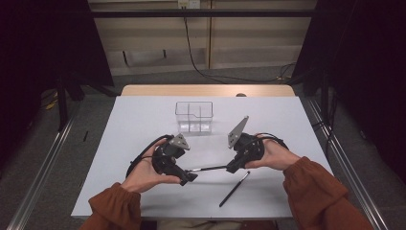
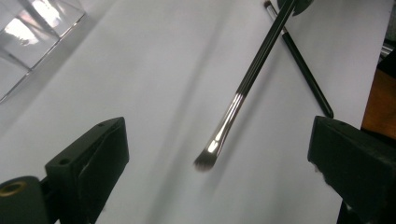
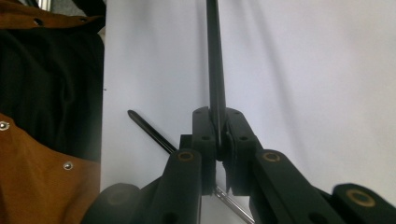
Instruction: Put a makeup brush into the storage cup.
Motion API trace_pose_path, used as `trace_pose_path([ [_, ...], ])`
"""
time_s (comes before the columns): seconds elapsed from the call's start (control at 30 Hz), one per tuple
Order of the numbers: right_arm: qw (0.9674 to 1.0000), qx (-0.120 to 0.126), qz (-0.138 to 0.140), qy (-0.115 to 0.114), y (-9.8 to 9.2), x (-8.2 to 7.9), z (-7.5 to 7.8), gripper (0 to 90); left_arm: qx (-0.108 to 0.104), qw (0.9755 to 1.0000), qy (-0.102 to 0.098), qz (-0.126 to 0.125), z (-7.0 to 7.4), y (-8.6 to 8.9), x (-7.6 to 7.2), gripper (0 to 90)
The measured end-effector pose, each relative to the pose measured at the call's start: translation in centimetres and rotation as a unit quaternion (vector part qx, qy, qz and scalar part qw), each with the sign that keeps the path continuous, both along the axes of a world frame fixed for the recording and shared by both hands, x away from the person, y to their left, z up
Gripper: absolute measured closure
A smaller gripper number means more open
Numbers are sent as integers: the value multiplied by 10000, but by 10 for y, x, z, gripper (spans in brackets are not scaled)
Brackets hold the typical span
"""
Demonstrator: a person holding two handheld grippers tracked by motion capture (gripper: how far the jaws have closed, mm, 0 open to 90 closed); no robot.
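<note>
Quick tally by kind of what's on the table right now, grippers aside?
Brushes: 2, one held in the right gripper with its bristles between the open jaws of the left gripper, one brush lying on the table.
Clear boxes: 1, the divided clear box.
Total: 3

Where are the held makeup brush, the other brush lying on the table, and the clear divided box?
held makeup brush (image 2: 243, 86), left gripper view, on its handle near the metal ferrule.
brush lying on the table (image 1: 234, 188), high view, mid-handle.
clear divided box (image 1: 194, 116), high view, on its middle divider.
</note>
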State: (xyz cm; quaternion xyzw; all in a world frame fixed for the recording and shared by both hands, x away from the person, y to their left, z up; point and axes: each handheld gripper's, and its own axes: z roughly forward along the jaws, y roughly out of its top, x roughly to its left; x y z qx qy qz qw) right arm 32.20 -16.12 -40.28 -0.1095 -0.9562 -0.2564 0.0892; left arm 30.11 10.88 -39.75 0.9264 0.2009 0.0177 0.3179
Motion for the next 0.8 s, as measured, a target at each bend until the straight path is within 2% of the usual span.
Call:
trace_pose_path([
  [0.17, 10000, 14, 3, -40, -6, -4, -1, 847, -184, 9998, 18, 92, -4, 11, -1, 40],
  [0.4, 9996, 162, -207, -113, -19, -7, 1, 847, -332, 9990, 1, 303, -9, 24, -5, 38],
  [0.47, 9995, 164, -222, -128, -22, -8, 1, 846, -371, 9986, -137, 349, -8, 26, -8, 43],
  [0.57, 9992, 122, -348, -179, -26, -11, 0, 846, -466, 9981, -166, 354, -8, 30, -11, 43],
  [0.8, 9972, 362, -567, -323, -39, -14, 3, 846, -546, 9967, -208, 569, -14, 39, -15, 43],
])
